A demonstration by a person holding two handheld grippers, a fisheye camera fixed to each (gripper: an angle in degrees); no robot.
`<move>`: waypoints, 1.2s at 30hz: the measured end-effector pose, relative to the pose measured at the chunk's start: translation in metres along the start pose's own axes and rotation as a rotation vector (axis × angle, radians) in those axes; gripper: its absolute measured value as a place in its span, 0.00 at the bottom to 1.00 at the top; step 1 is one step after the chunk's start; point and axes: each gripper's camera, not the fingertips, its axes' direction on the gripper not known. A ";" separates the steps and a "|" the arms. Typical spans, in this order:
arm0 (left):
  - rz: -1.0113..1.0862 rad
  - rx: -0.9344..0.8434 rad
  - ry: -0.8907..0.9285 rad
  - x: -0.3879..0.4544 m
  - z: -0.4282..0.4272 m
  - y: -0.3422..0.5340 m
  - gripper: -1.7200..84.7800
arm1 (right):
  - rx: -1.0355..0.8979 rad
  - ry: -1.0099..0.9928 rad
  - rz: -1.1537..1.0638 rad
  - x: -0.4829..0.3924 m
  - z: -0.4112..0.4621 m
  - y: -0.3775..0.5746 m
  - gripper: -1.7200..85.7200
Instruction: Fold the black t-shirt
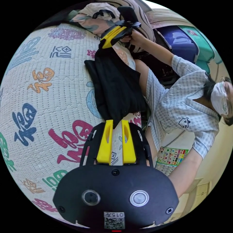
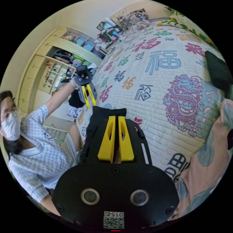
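Note:
The black t-shirt (image 1: 114,87) lies bunched near the edge of a white quilted bedspread (image 1: 43,104) printed with coloured characters. In the left gripper view its near end narrows to a point between my left gripper's (image 1: 117,122) yellow jaws, which pinch it with a small gap. At the shirt's far end, the right gripper (image 1: 106,43) clamps the cloth. In the right gripper view my right gripper (image 2: 115,118) has its jaws almost together on the t-shirt (image 2: 102,115). The left gripper (image 2: 91,105) is at the shirt's far corner.
A person in a checked shirt (image 1: 179,104) (image 2: 36,150) stands at the bed's edge and holds both grippers. A pile of pink and blue clothes (image 1: 97,17) (image 2: 213,150) lies on the bed, with a dark folded item (image 2: 218,70) nearby. Shelves (image 2: 60,53) line the wall.

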 end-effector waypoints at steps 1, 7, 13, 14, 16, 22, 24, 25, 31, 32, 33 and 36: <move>-0.001 0.029 -0.002 -0.002 -0.003 0.004 0.10 | 0.013 -0.051 -0.031 0.000 -0.006 0.002 0.03; -0.018 0.212 -0.097 -0.013 -0.001 0.037 0.11 | 0.026 -0.229 -0.128 -0.004 -0.012 -0.003 0.03; 0.017 0.224 0.049 -0.030 0.009 0.091 0.02 | -0.035 -0.145 -0.013 0.017 -0.001 -0.012 0.05; -0.005 0.245 0.029 -0.033 0.005 0.108 0.02 | -0.075 -0.085 0.001 0.021 0.004 -0.014 0.07; -0.037 0.265 0.028 -0.039 0.003 0.129 0.02 | -0.138 -0.033 0.032 0.027 0.013 -0.017 0.09; -0.221 0.415 0.030 -0.045 0.001 0.196 0.14 | -0.181 -0.048 0.010 0.037 0.013 -0.015 0.15; -0.327 0.553 0.044 -0.046 0.014 0.225 0.17 | -0.179 -0.140 -0.006 0.045 0.012 -0.014 0.15; -0.346 0.594 0.055 -0.047 0.019 0.231 0.17 | -0.182 -0.208 -0.017 0.052 0.012 -0.013 0.14; -0.415 1.019 0.188 -0.066 0.049 0.262 0.09 | -0.238 -0.469 -0.020 0.075 0.039 -0.013 0.08; -0.408 1.062 0.200 -0.069 0.047 0.268 0.07 | -0.217 -0.427 -0.016 0.074 0.034 -0.010 0.07; -0.372 1.085 0.207 -0.070 0.040 0.273 0.06 | -0.198 -0.400 -0.015 0.072 0.029 -0.008 0.07; -0.326 1.032 0.118 -0.067 0.011 0.279 0.04 | -0.019 -0.330 0.012 0.066 -0.012 0.011 0.06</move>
